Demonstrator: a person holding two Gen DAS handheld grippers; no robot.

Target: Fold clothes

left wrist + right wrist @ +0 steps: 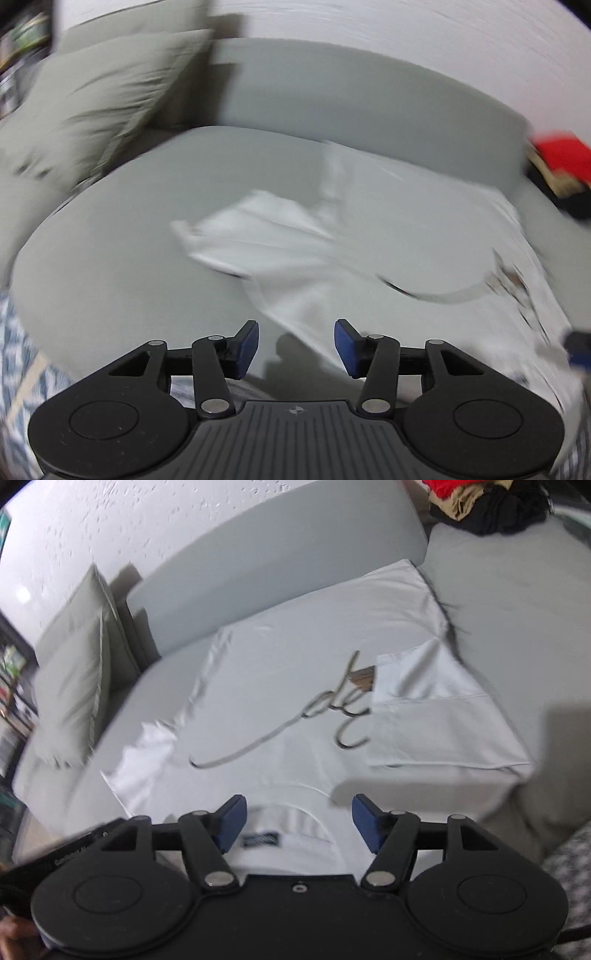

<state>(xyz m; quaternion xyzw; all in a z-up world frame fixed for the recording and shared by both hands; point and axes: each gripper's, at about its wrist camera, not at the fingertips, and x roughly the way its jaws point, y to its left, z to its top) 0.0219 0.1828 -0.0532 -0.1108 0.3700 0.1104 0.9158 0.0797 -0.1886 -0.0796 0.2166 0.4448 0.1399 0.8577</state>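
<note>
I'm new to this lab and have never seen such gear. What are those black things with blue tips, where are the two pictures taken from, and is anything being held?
Each picture comes from a camera mounted on a hand-held two-finger gripper, looking along its fingers. The left gripper and right gripper are both open and hold nothing. A white T-shirt with script lettering lies on a grey sofa, one sleeve folded inward. A cushion leans at the far end, and a clothes pile sits beyond the shirt.
</note>
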